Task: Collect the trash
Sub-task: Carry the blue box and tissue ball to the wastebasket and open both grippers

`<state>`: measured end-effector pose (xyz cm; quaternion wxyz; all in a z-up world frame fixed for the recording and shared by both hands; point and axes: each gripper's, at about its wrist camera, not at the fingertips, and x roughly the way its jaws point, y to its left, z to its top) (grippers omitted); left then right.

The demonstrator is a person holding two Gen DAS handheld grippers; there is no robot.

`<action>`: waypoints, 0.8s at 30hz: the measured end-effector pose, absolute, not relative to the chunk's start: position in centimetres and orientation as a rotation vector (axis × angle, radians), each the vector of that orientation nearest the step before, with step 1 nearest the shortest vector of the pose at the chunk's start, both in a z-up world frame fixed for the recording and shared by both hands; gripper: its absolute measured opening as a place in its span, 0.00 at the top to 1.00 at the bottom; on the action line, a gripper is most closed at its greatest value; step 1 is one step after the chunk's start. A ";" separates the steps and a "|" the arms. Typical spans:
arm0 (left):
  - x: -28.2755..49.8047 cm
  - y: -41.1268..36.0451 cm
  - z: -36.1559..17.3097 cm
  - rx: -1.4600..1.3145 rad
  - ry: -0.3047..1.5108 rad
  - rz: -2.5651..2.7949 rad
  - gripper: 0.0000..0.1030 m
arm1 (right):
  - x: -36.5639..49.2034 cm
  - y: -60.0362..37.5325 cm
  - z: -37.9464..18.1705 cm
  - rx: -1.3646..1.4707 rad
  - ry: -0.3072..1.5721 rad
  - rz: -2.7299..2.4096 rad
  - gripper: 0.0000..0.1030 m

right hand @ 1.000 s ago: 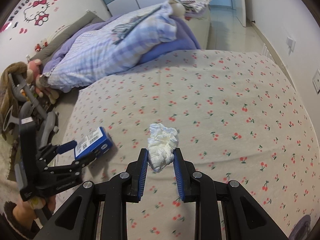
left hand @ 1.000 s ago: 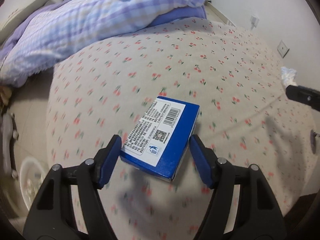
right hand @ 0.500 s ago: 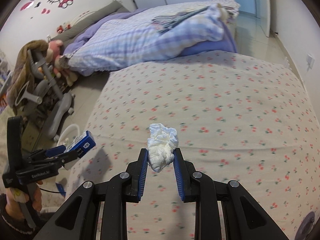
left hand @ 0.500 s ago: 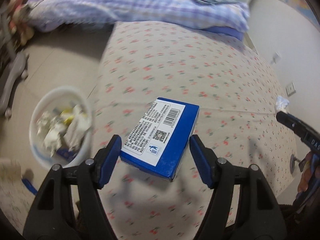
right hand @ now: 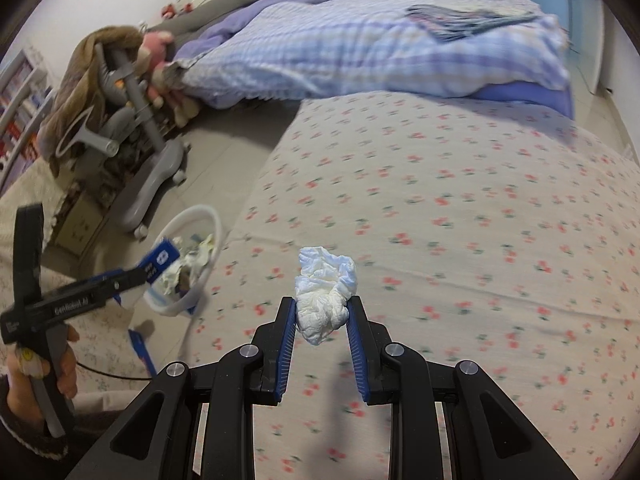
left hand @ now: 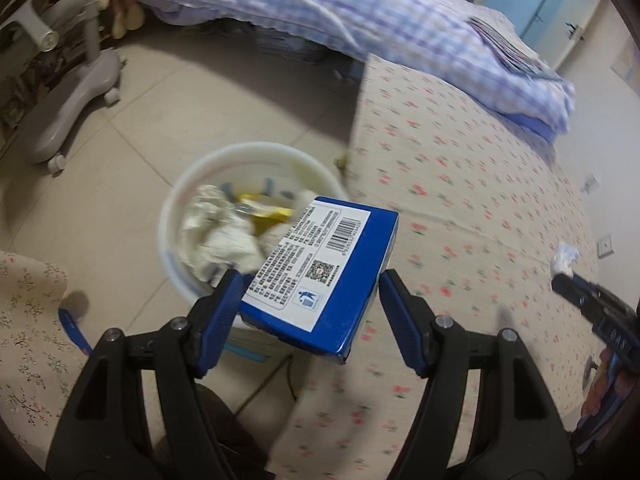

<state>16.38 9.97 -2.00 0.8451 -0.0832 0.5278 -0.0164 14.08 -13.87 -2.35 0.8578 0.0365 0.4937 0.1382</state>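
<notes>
- Left gripper (left hand: 310, 292) clamped on a blue box (left hand: 320, 276), pads pressing both sides; box hangs over the near rim of the white trash bin (left hand: 172, 200), partly past the bed edge.
- Right gripper (right hand: 322, 316) clamped on a crumpled white tissue (right hand: 325, 290), held above the cherry-print bed (right hand: 460, 220), well inside its edge.
- Bin sits on the tile floor (left hand: 132, 128) just beside the bed's corner, already holding crumpled paper and a yellow wrapper.
- Open floor btwn bin and a grey wheeled stand (left hand: 68, 96); a folded checked quilt (right hand: 360, 40) lies at the bed's far end.
- Box label: barcode, QR code, small print too fine to read.
- Left tool's arm reads approx "GenRobot.AI" in the right view; hand (right hand: 44, 376) grips its handle.
</notes>
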 end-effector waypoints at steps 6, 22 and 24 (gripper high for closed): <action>17.3 13.5 -3.2 -0.237 1.113 -0.009 0.29 | 14.2 -9.4 -3.3 0.037 1.051 0.358 0.74; 14.5 19.0 -3.4 -0.235 1.146 0.080 0.15 | 16.4 -2.1 -5.0 0.005 1.084 0.435 0.74; 14.2 19.6 -3.4 -0.229 1.143 0.091 0.15 | 16.9 -1.0 -5.2 0.006 1.090 0.447 0.74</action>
